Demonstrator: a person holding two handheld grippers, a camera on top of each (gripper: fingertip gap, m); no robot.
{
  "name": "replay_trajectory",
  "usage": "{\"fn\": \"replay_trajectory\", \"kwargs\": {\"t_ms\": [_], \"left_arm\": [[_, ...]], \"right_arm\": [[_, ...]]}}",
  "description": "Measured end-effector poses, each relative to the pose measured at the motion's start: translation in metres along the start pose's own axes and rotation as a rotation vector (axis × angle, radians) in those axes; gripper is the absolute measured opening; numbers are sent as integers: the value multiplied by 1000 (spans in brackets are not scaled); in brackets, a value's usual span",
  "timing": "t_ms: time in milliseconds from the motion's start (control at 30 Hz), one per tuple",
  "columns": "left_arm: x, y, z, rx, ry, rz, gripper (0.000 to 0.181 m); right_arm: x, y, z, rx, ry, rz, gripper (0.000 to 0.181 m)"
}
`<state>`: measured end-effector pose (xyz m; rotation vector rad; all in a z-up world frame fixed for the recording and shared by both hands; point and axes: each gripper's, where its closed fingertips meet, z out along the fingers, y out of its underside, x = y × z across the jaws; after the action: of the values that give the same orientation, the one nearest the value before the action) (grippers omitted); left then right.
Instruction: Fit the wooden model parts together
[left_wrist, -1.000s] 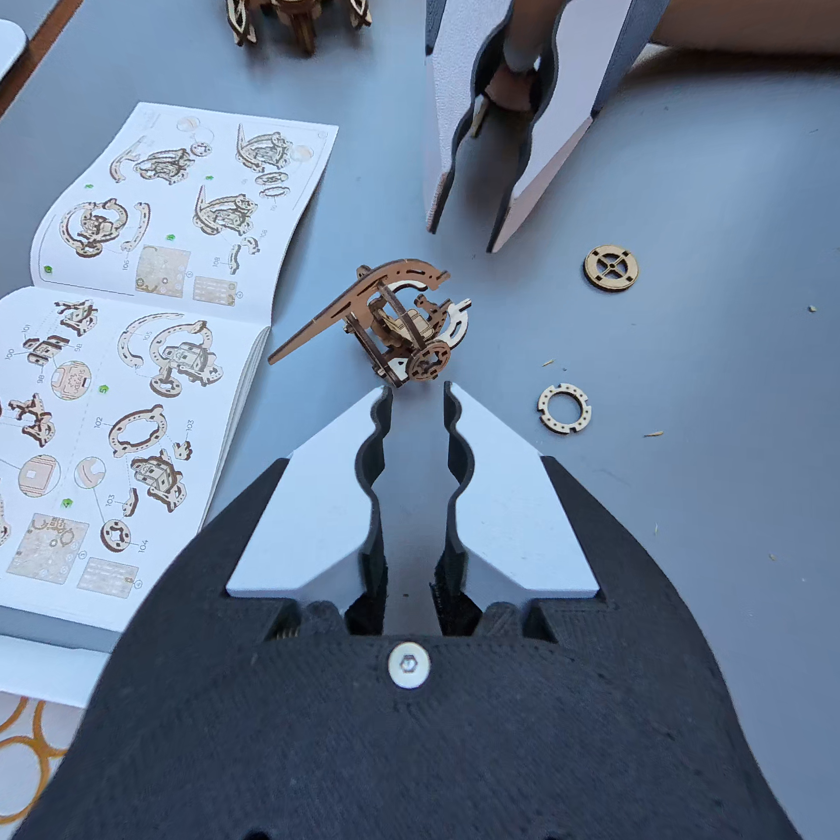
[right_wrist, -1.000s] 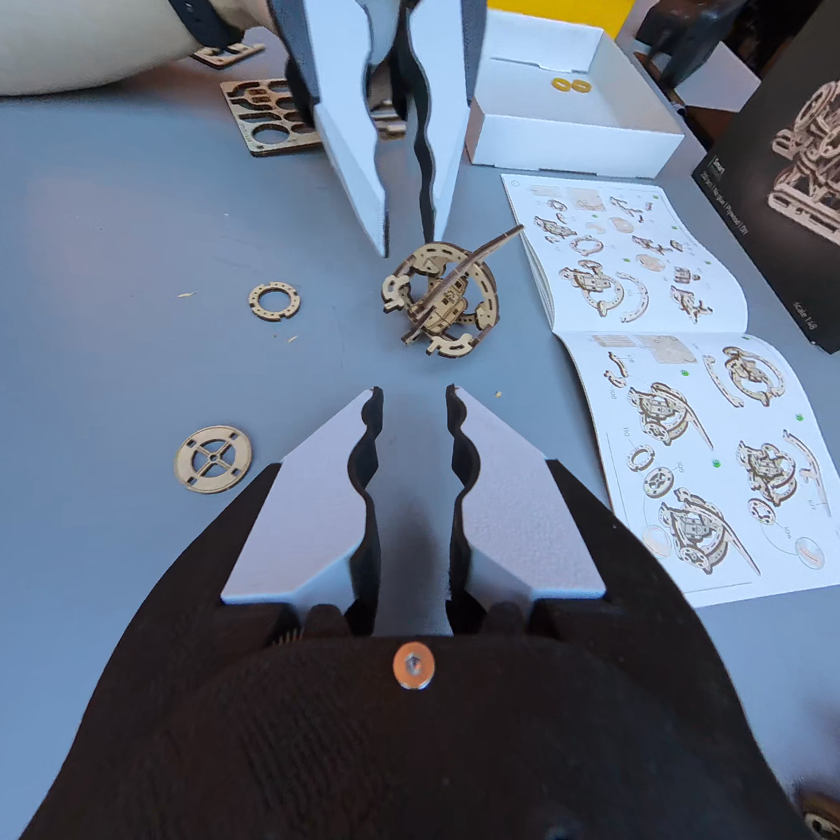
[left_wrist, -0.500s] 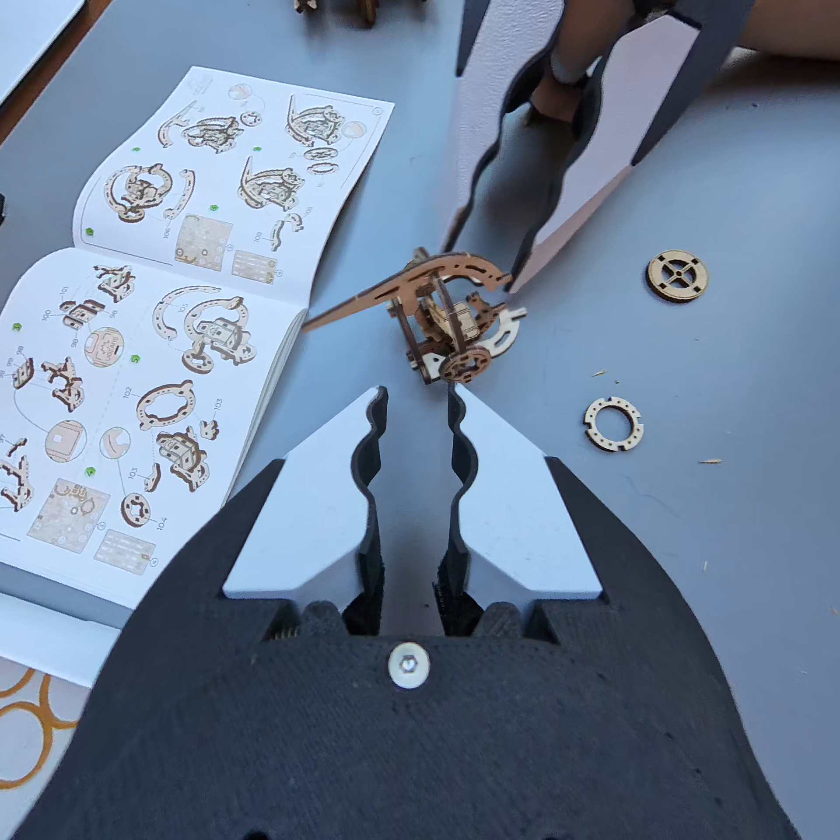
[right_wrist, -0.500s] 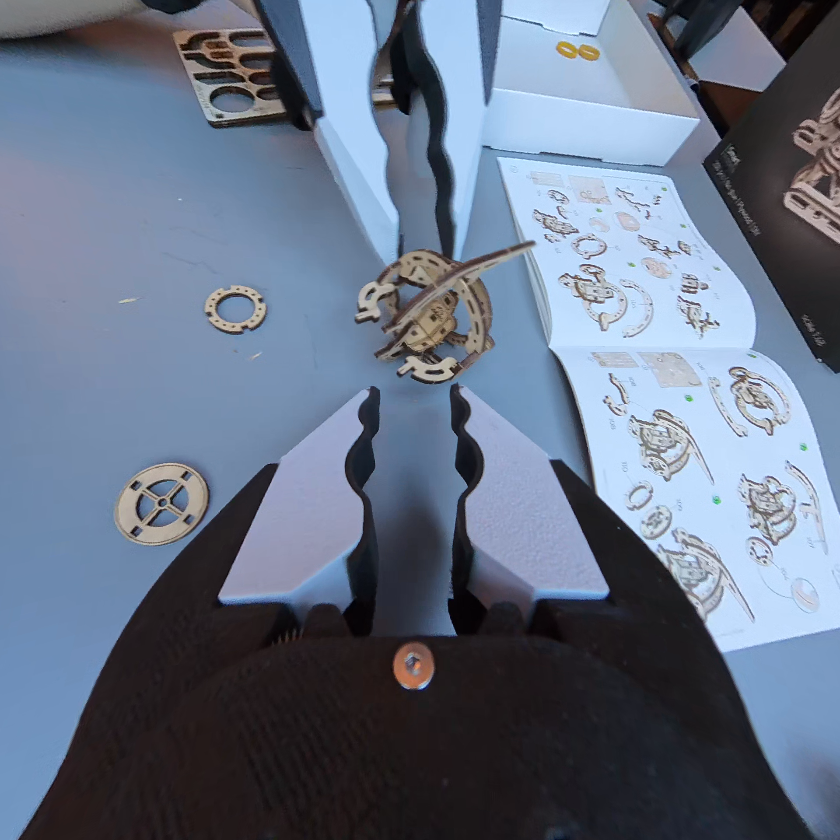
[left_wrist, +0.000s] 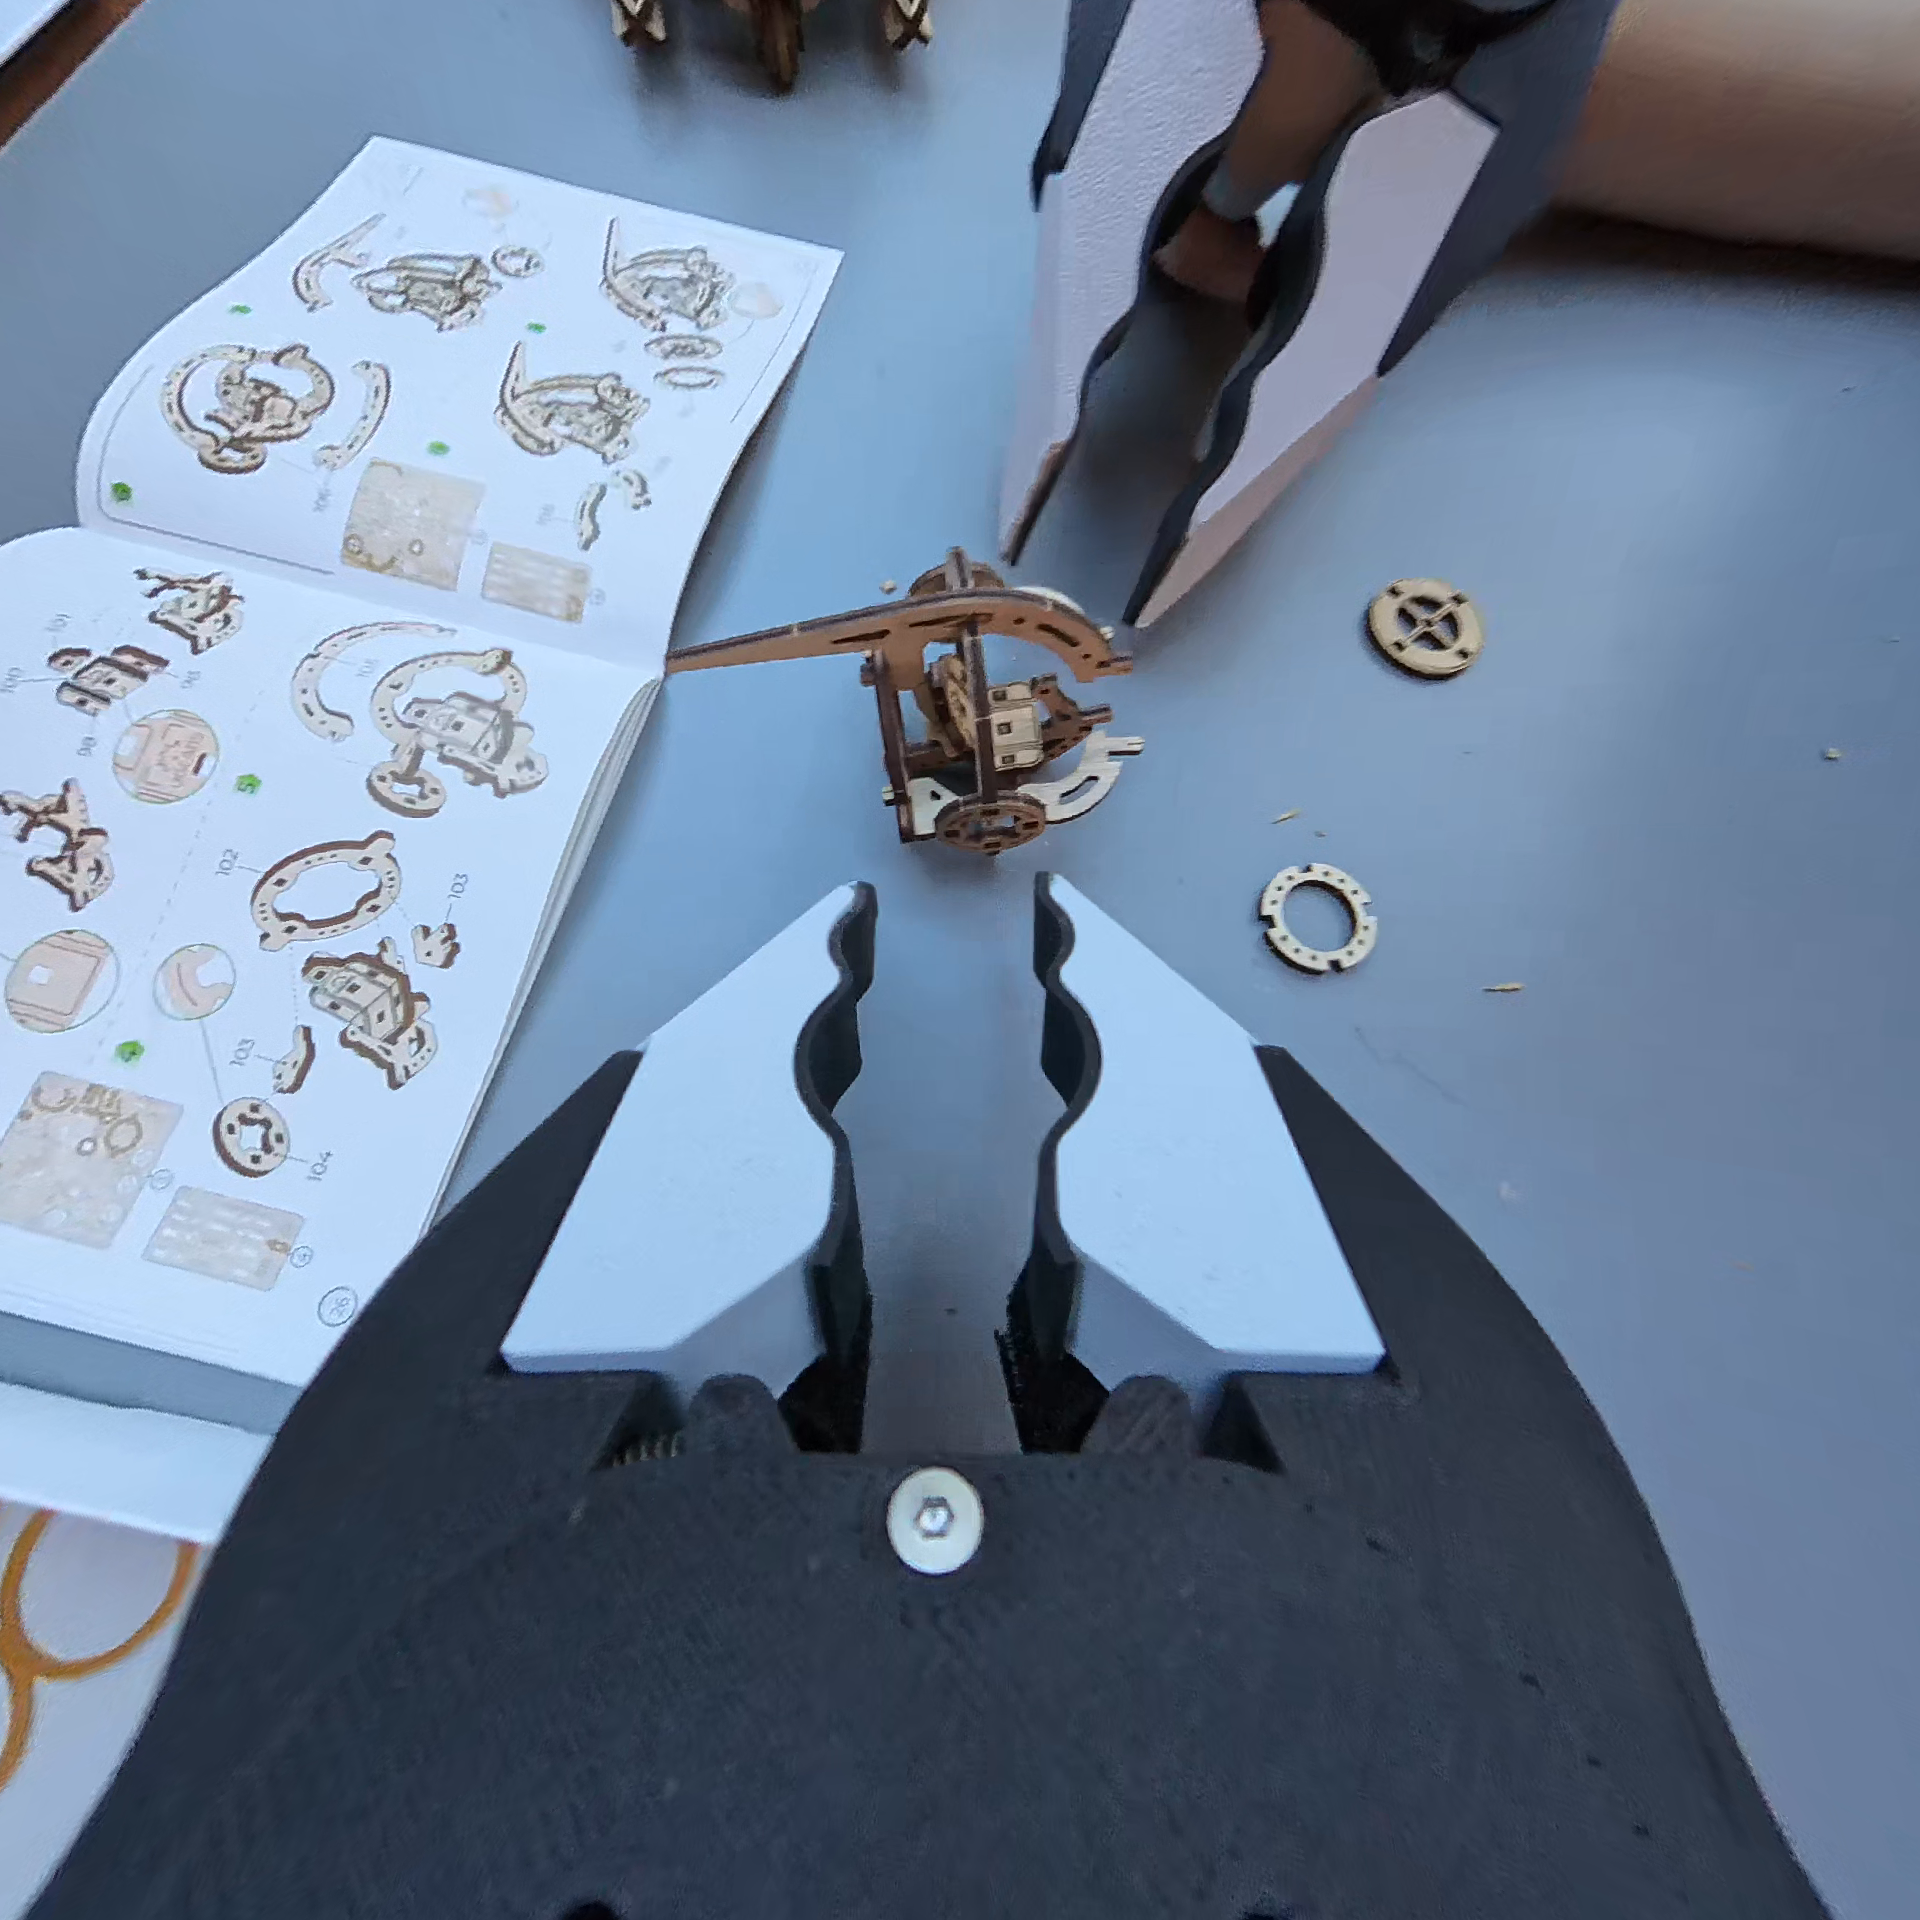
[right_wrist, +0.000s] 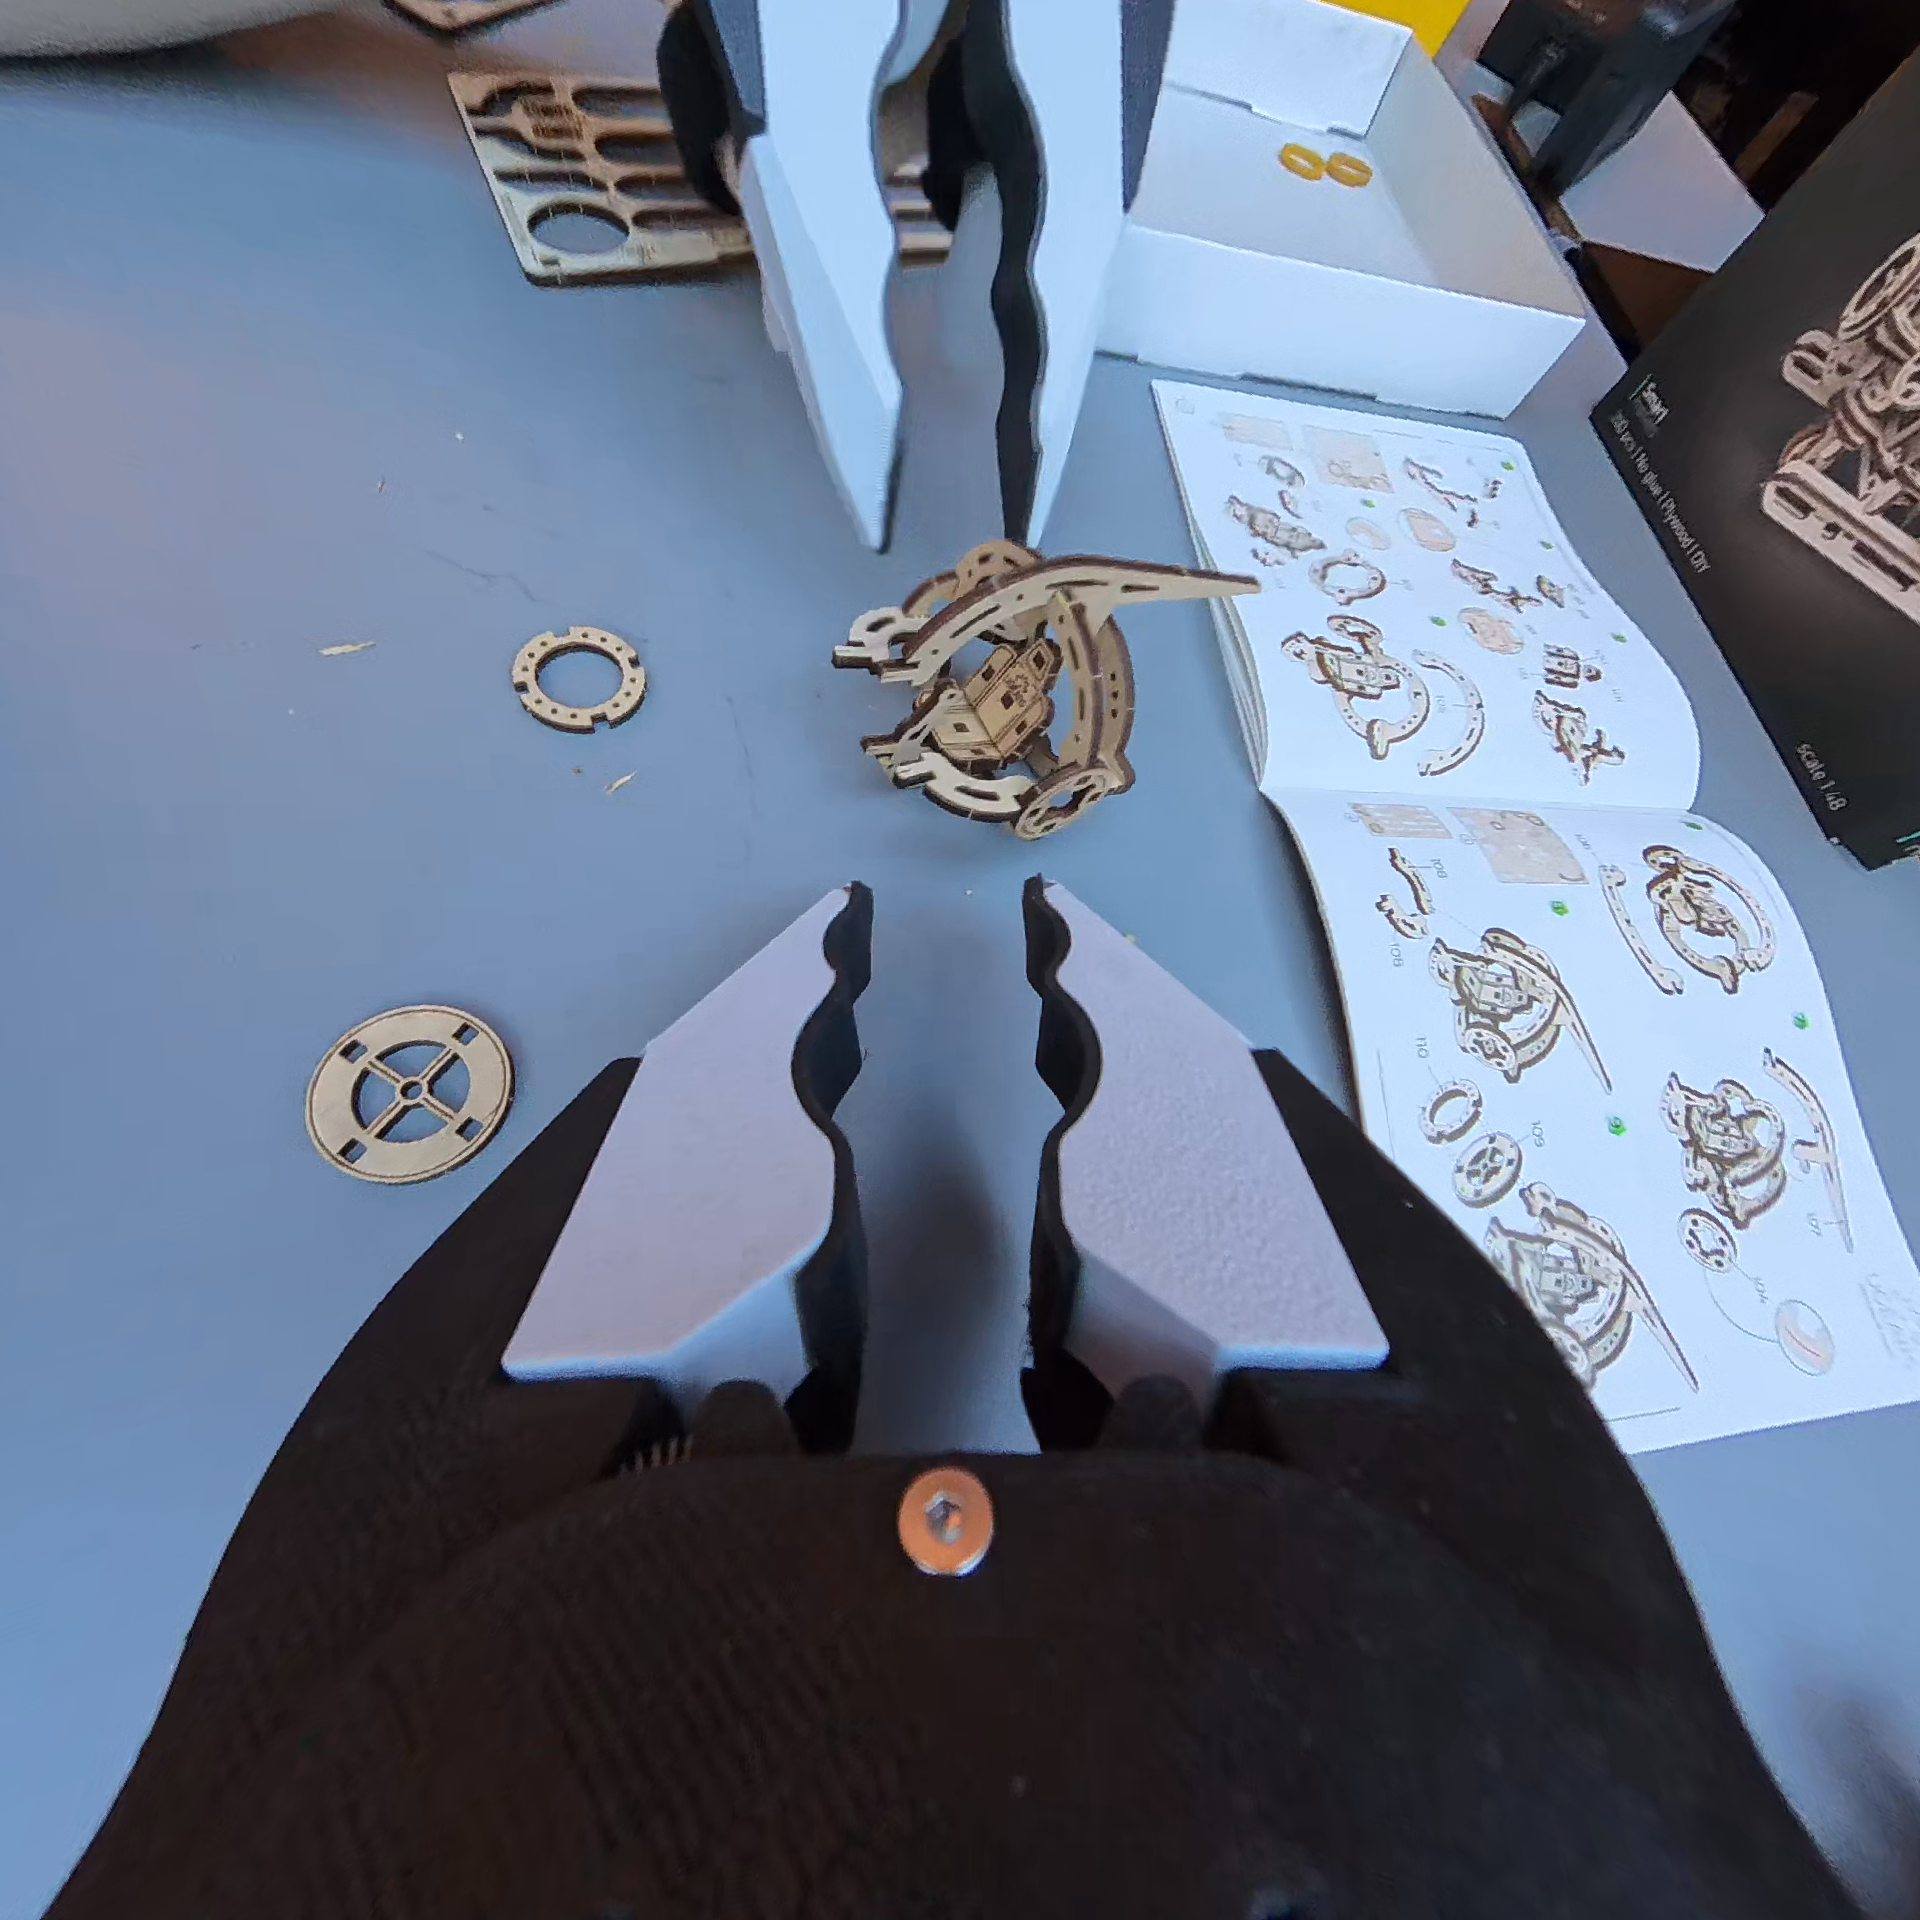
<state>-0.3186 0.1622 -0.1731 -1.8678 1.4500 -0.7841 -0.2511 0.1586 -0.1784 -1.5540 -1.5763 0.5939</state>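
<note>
A small wooden model assembly (left_wrist: 982, 717) with a long curved arm stands on the grey table between the two grippers; it also shows in the right wrist view (right_wrist: 1003, 696). My left gripper (left_wrist: 954, 894) is open and empty, tips just short of the model. My right gripper (right_wrist: 943, 896) is open and empty on the opposite side; in the left wrist view (left_wrist: 1075, 592) its tips stand close to the model's far side. A notched wooden ring (left_wrist: 1317, 918) (right_wrist: 578, 676) and a spoked wooden disc (left_wrist: 1423, 628) (right_wrist: 409, 1093) lie loose on the table.
An open instruction booklet (left_wrist: 312, 727) (right_wrist: 1507, 883) lies beside the model. A white open box (right_wrist: 1330, 218), a punched-out wooden sheet (right_wrist: 582, 177) and a dark product box (right_wrist: 1787, 520) stand further off. More wooden parts (left_wrist: 769, 31) sit at the table's far edge. A forearm (left_wrist: 1745, 156) is behind the right gripper. There is about 8 cm between the tips of the two grippers. My right tips are roughly 8 cm from the spoked wooden disc (left_wrist: 1423, 628). Seen from the right wrist view (right_wrist: 414, 1065) as well.
Both grippers have closed in on the model from opposite sides. The model now stands more upright and turned, after the right gripper's tips came up against it.
</note>
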Motion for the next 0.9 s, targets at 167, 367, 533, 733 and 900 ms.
{"fn": "replay_trajectory", "kwargs": {"t_ms": [167, 367, 533, 733, 900], "left_arm": [[8, -8, 0, 46, 53, -22, 44], [8, -4, 8, 14, 44, -15, 44], [8, 1, 16, -22, 27, 5, 45], [5, 1, 19, -29, -4, 31, 43], [5, -5, 15, 8, 7, 20, 39]], "right_arm": [[-1, -4, -3, 33, -119, 22, 41], [13, -2, -3, 13, -228, 44, 44], [16, -8, 4, 29, -321, 87, 46], [15, -1, 10, 21, -307, 52, 39], [13, -11, 9, 72, -321, 72, 38]]}}
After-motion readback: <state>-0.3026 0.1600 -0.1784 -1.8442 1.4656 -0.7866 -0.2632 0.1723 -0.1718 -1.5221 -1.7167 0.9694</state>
